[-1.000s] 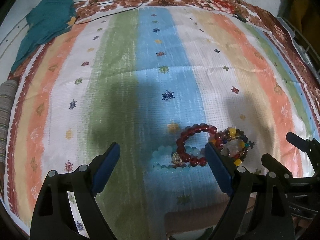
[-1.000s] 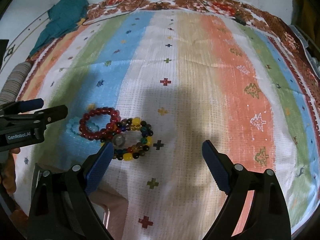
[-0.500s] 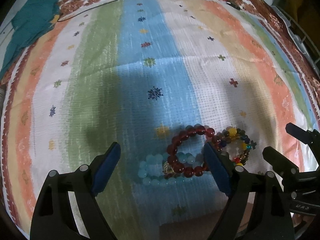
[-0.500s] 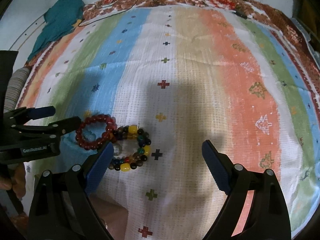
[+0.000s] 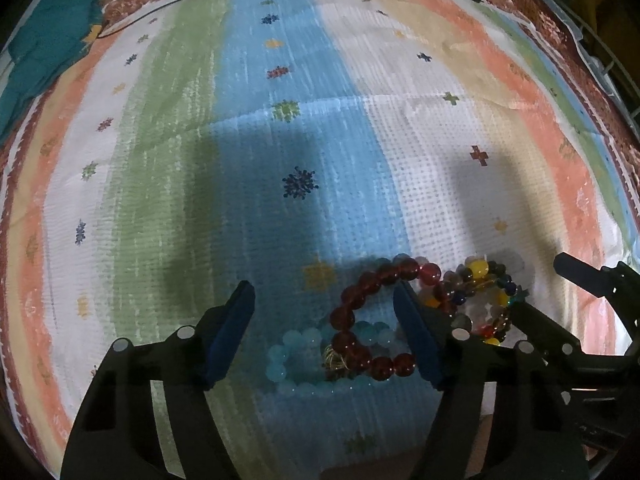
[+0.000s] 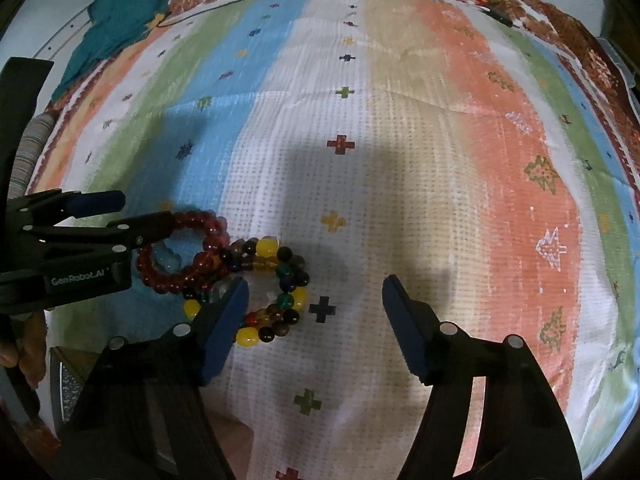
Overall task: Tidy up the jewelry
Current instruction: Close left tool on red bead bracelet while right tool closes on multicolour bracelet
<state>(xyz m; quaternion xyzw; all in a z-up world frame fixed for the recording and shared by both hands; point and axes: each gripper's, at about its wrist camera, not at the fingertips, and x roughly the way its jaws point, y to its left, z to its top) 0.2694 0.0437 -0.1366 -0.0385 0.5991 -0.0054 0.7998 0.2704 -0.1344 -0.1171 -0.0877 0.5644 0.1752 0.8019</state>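
Closing, both pairs of tongs, over a heap of three bead bracelets on a striped cloth (image 5: 320, 128). Left tongs (image 5: 324, 312): blue pads still apart, narrowing around the pale blue bead bracelet (image 5: 296, 350) and the near arc of the dark red bead bracelet (image 5: 360, 320), pressing on neither; right-hand pad just beside the red beads. Right tongs (image 6: 314, 306): likewise narrowing, pads apart, left pad over the edge of the multicoloured bead bracelet (image 6: 276, 280), most of the gap over bare cloth, nothing pinched. Red bracelet lying across the pale blue one and touching the multicoloured one, all three bunched together on the blue and white stripes near the cloth's front edge. Small gold-coloured charm (image 5: 336, 360) between the red and pale blue beads. Teal fabric (image 5: 44, 52) crumpled at the far left corner, well apart from the beads. Thin dark cable (image 6: 224, 0) trailing along the far patterned border.
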